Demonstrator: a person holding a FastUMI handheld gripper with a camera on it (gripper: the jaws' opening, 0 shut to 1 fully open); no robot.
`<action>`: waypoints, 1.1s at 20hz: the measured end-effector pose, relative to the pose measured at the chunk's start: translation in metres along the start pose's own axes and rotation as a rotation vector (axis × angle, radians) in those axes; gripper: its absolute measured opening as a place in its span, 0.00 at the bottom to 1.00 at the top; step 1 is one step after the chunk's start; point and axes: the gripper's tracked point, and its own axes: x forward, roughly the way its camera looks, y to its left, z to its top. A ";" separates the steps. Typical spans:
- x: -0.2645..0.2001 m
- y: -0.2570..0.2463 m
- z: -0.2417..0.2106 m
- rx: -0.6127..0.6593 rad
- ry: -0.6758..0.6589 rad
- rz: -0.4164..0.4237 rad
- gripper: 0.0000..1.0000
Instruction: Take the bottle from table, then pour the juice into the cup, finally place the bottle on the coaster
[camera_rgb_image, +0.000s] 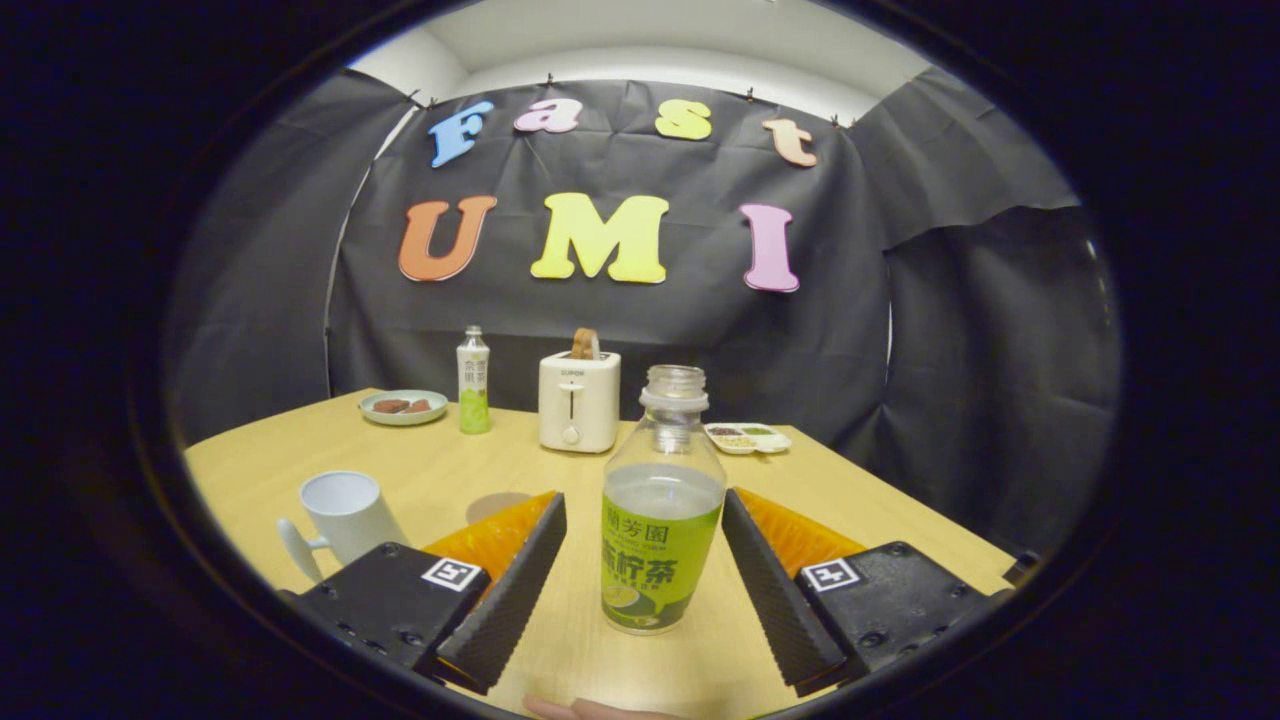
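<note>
We see our gripper (643, 560) low in the middle of the frame, with its jaws spread wide apart. The bottle (661, 505) stands upright on the worktop (440, 470) right between them, but there is a gap on each side, so we are not holding anything yet. The bottle has no cap and has some juice in it, up to about the top of its green label.

The white cup (345, 515) stands at the lower left, just beyond the left jaw. A round flat shape, which we think is the coaster (497, 505), lies on the worktop between the cup and the bottle, partly hidden by the jaw.

We think the task is only at its start. The bottle is not picked up yet. We must close on it, lift it, pour the juice into the cup, and then set the bottle on the coaster.
</note>
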 end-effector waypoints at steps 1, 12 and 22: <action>0.004 0.000 -0.005 0.022 0.010 0.006 1.00; 0.018 -0.006 -0.018 0.041 0.052 -0.030 0.81; -0.012 -0.021 0.022 -0.121 0.034 -0.160 0.81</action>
